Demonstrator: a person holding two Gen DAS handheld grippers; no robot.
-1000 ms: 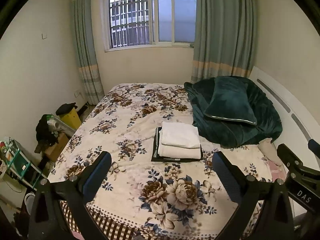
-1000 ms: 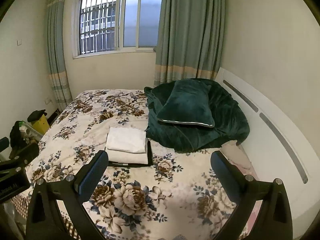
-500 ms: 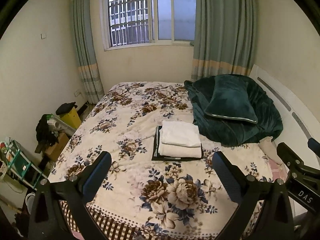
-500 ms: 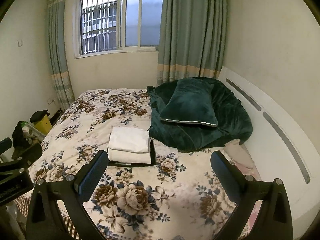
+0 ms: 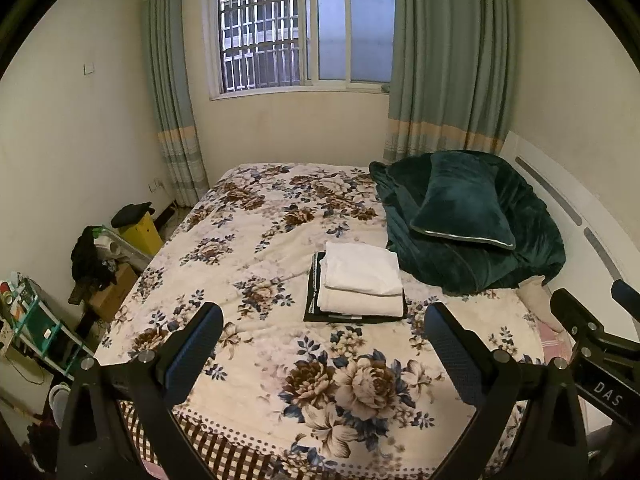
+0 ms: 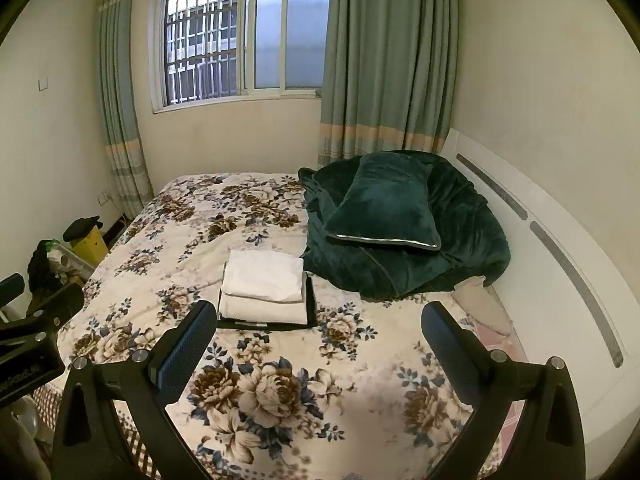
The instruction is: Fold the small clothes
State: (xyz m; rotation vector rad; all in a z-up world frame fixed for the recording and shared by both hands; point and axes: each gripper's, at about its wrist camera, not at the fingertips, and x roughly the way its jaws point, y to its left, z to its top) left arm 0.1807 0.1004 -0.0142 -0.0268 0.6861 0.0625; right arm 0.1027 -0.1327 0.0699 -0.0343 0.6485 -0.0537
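I have both grippers spread wide and holding nothing: the left gripper (image 5: 322, 334) and the right gripper (image 6: 318, 330) hang above the near end of the bed (image 5: 256, 248), well short of the clothes. The stack of folded clothes (image 5: 360, 280) lies mid-bed, at about 12 o'clock from my left gripper and 11 o'clock from my right, with the green blanket (image 6: 448, 240) and pillow (image 6: 384, 208) just beside it at 2 o'clock. Two white pieces sit on a dark one (image 5: 354, 316), all flat. I judge them light, soft and limp, prone to sag and slide off each other. I'd pinch a near corner or hem edge, one gripper per corner, taking only the top layer.
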